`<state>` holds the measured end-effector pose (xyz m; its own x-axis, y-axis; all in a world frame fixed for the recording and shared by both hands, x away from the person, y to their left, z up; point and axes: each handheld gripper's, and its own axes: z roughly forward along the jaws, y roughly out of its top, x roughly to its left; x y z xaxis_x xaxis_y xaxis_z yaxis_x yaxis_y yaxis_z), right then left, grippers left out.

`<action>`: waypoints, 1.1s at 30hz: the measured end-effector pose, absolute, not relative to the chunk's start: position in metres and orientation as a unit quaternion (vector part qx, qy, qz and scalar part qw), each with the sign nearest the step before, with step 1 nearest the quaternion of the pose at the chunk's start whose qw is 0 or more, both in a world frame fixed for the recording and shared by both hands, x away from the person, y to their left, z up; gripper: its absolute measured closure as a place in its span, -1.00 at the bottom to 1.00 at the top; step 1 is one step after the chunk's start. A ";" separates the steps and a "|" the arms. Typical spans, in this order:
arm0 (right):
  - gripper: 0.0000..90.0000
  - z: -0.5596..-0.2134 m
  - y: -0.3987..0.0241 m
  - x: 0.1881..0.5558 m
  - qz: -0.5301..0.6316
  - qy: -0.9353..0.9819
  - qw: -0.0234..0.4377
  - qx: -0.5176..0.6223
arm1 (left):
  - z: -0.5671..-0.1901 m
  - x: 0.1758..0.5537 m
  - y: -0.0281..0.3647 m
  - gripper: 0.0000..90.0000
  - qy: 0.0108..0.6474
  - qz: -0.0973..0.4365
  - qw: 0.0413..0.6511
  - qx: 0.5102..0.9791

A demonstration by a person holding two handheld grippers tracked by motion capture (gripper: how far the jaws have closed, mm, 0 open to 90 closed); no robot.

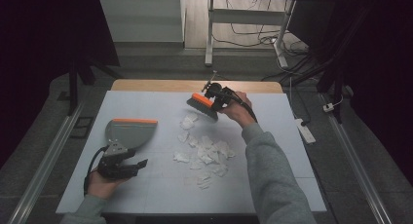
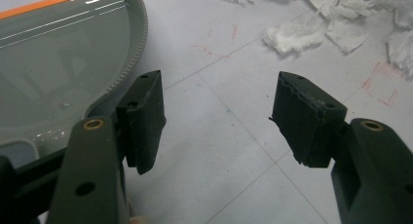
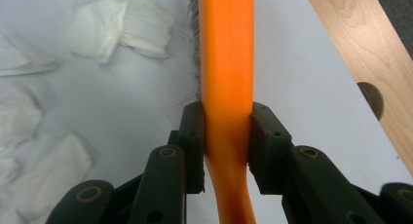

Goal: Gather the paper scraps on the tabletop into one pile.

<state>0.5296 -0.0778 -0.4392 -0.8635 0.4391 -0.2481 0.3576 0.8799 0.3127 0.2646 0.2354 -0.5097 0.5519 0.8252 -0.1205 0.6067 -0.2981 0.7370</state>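
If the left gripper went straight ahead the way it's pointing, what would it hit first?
Probably bare table first, then the torn paper scraps beyond. The left gripper stands open, and the dustpan lies off to one side; depth is hard to judge.

1 brush (image 1: 202, 102), 1 dustpan (image 1: 127, 132), 2 grippers, 1 table (image 1: 272, 136), roughly 15 torn paper scraps (image 1: 204, 153).

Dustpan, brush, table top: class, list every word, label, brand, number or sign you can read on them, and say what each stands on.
No readable text: none on the dustpan, the brush in the right claw or the paper scraps.
Faint red pen marks on the table top: corner marks, not letters or numbers.
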 end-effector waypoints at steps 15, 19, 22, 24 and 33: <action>0.56 -0.446 -0.058 0.501 0.090 0.983 0.128 0.101 | -0.510 0.264 0.236 -0.19 0.452 0.142 0.385 0.792; 0.57 -0.446 -0.061 0.478 0.087 0.987 0.120 0.061 | -0.510 0.264 0.236 -0.19 0.450 0.142 0.383 0.794; 0.56 -0.445 -0.067 0.462 0.087 0.989 0.109 0.051 | -0.510 0.264 0.235 -0.19 0.451 0.143 0.383 0.794; 0.56 -0.443 -0.072 0.455 0.091 0.988 0.110 0.052 | -0.510 0.264 0.235 -0.19 0.452 0.143 0.382 0.793; 0.56 -0.414 -0.105 0.448 0.159 0.971 0.139 0.116 | -0.511 0.265 0.234 -0.19 0.454 0.144 0.379 0.794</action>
<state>0.4479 -0.1049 -0.4144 -0.9345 0.2691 -0.2329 0.1807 0.9225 0.3410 0.2646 0.2342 -0.5105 0.5466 0.8294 -0.1153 0.6113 -0.3010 0.7319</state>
